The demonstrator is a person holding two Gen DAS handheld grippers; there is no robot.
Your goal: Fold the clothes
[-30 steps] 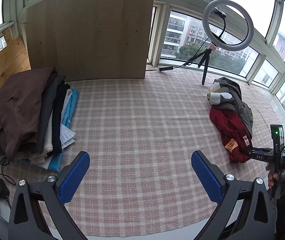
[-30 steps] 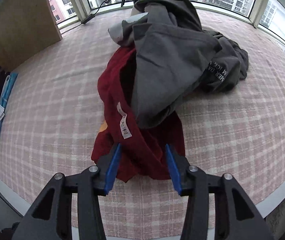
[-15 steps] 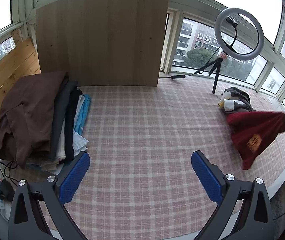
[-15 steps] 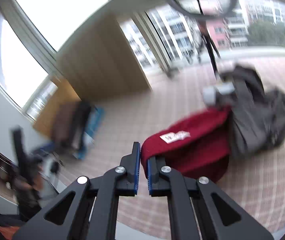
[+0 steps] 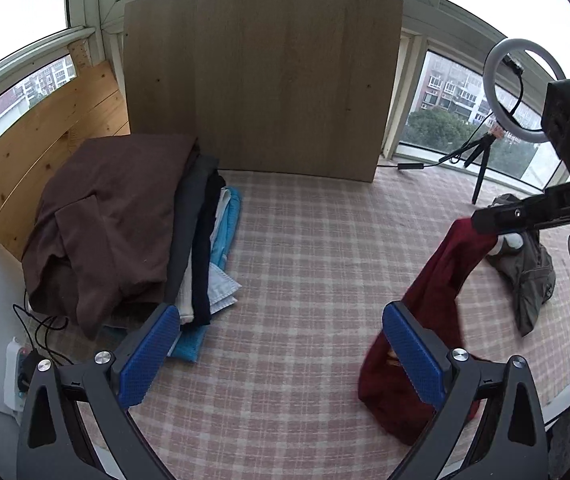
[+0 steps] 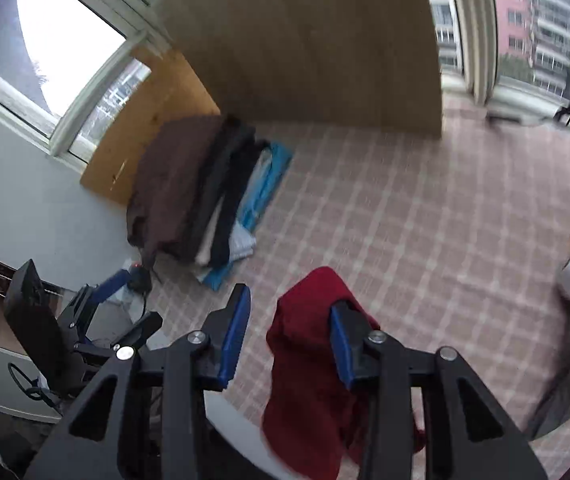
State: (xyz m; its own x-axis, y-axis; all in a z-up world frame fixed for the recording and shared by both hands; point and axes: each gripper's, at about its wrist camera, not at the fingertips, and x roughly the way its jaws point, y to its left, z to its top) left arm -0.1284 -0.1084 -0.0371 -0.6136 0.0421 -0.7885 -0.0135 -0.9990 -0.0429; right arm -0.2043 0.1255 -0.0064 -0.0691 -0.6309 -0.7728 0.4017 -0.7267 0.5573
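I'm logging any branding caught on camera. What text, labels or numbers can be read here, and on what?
"DAS": white letters on the black body of the right tool, seen from the left wrist view.
Red garment: a small yellowish patch shows near its lower folds, mostly hidden, not readable.
Grey garment: no print can be made out.
Right wrist view: blurred, no text legible.

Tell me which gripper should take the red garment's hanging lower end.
Left: the left gripper is open, empty, beside that end; the right gripper has the red garment draped over one finger.
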